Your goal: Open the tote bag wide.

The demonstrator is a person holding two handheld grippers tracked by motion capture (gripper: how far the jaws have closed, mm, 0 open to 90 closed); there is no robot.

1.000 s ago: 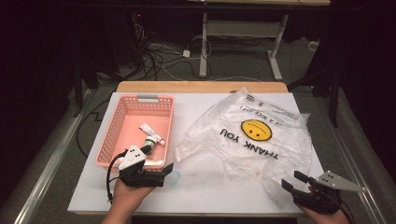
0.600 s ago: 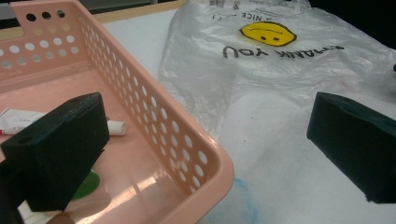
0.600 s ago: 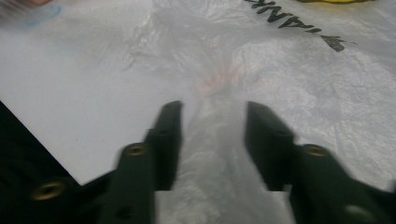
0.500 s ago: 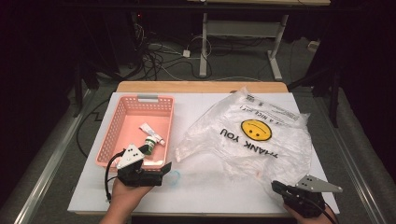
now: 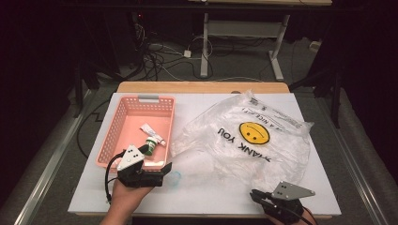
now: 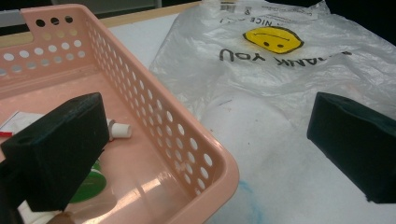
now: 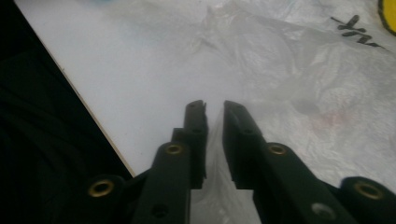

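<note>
Right gripper (image 7: 214,109), jaws just reopened a crack and pinching the near edge of the plastic bag (image 5: 244,140) at lower right to lift it, left gripper (image 5: 164,172) wide apart, empty, waiting beside the pink basket (image 5: 115,136).

I see a white tabletop (image 5: 211,197) with a wooden strip along its far edge. On its left side sits a pink perforated basket (image 5: 119,133), and just beside it, spreading over the right half, lies a crumpled clear plastic bag (image 5: 244,140) printed with a yellow smiley and "THANK YOU".
</note>
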